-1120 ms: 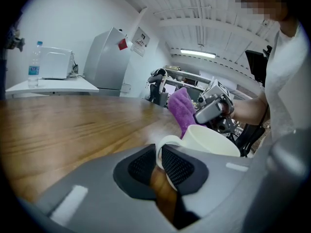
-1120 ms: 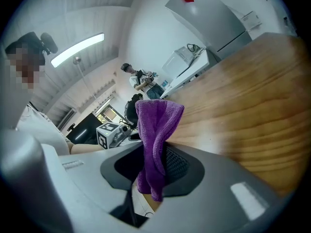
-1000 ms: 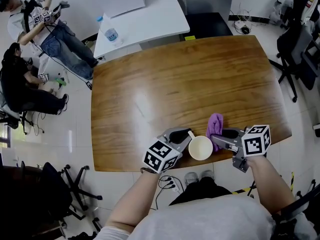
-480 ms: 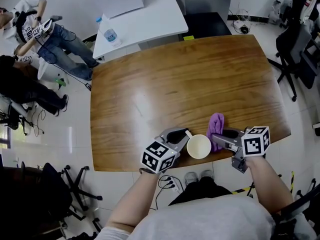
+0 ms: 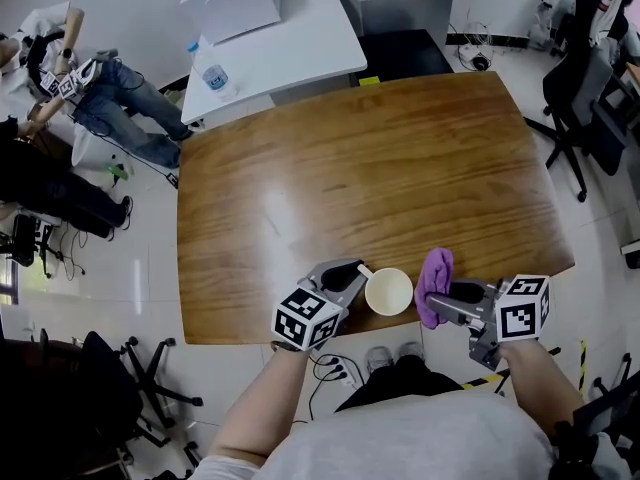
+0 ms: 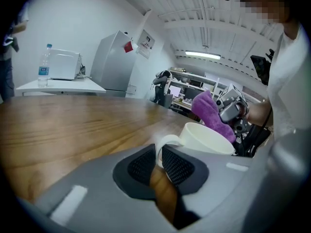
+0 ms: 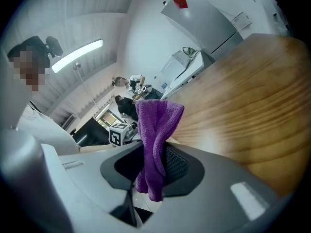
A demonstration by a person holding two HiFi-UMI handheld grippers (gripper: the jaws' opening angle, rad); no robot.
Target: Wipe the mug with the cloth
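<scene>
Both bare forearms [image 5: 262, 398] reach forward from the lower edge of the head view. The left gripper [image 5: 350, 272] angles toward the right one, its jaws pinched on the mug [image 5: 388, 292] by the handle (a pad on either side of the loop). The right gripper [image 5: 434, 304] points back toward the left, its jaws clamped on the cloth [image 5: 434, 271].

In the lower middle of the frame, my left tongs [image 5: 345, 274] grip the white mug [image 5: 388, 292] by its handle [image 5: 362, 268] at the lower edge of the wooden desk [image 5: 350, 168]. My right tongs [image 5: 437, 305] pinch the purple cloth [image 5: 434, 276] just to the right of it.
</scene>
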